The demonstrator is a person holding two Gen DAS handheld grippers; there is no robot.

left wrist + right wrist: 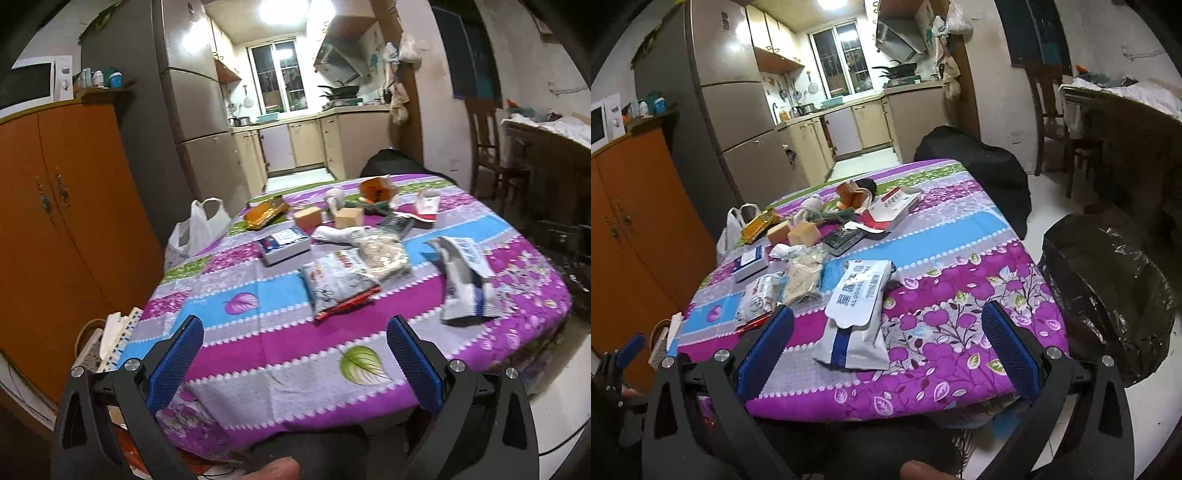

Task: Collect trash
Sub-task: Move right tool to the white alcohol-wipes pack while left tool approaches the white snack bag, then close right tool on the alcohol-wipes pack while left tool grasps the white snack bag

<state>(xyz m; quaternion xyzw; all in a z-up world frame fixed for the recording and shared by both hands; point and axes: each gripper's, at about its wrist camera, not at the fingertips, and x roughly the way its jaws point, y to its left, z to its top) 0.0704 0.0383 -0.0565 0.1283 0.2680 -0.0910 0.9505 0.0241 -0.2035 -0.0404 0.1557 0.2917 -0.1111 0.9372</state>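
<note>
Trash lies scattered on a table with a purple flowered cloth [280,339] [960,295]. A white and blue wrapper [855,314] [463,280] lies nearest, between and just beyond my right gripper's fingers. A crumpled white packet with a red strip [338,282] [757,295], a clear bag of beige stuff [384,254] [803,275], a small blue and white box [284,243] [750,263], tan boxes [308,218] and orange packaging [264,214] lie farther back. My left gripper [295,328] and right gripper [886,314] both hang open and empty over the near table edge.
A black-lined trash bin [1108,295] stands on the floor right of the table. An orange cabinet [66,229] and a white plastic bag [199,229] are at the left, with a power strip [110,343] below. A dark chair [491,147] and the kitchen lie beyond.
</note>
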